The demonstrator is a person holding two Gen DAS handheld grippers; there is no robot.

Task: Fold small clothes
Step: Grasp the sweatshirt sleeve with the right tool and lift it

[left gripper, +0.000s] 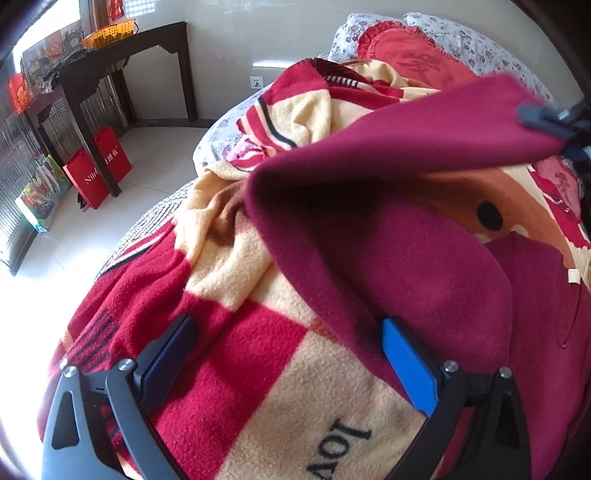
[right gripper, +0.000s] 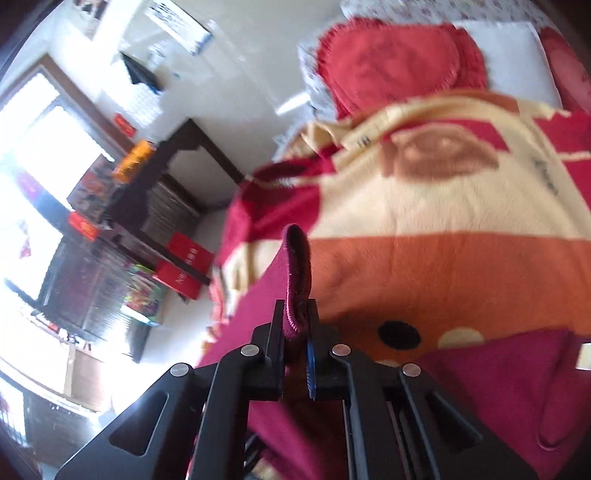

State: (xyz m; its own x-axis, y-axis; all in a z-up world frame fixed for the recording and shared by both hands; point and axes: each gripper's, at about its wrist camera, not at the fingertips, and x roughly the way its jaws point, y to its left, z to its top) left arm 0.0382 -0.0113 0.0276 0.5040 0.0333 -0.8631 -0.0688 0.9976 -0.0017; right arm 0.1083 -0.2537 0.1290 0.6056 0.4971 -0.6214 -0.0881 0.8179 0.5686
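Observation:
A maroon fleece garment (left gripper: 424,258) lies on a red, cream and orange blanket (left gripper: 240,354) on a bed. My right gripper (right gripper: 297,325) is shut on a folded edge of the maroon garment (right gripper: 295,266) and holds it lifted above the blanket (right gripper: 443,206). In the left wrist view the right gripper (left gripper: 554,118) shows at the upper right, holding the raised flap. My left gripper (left gripper: 288,350) is open and empty, low over the blanket, with its blue right finger (left gripper: 406,365) touching the garment's near edge.
Red pillows (left gripper: 406,48) lie at the head of the bed. A dark wooden side table (left gripper: 122,62) with an orange basket (left gripper: 107,33) stands by the wall. Red gift bags (left gripper: 96,170) and a colourful bag (left gripper: 40,195) stand on the white tiled floor.

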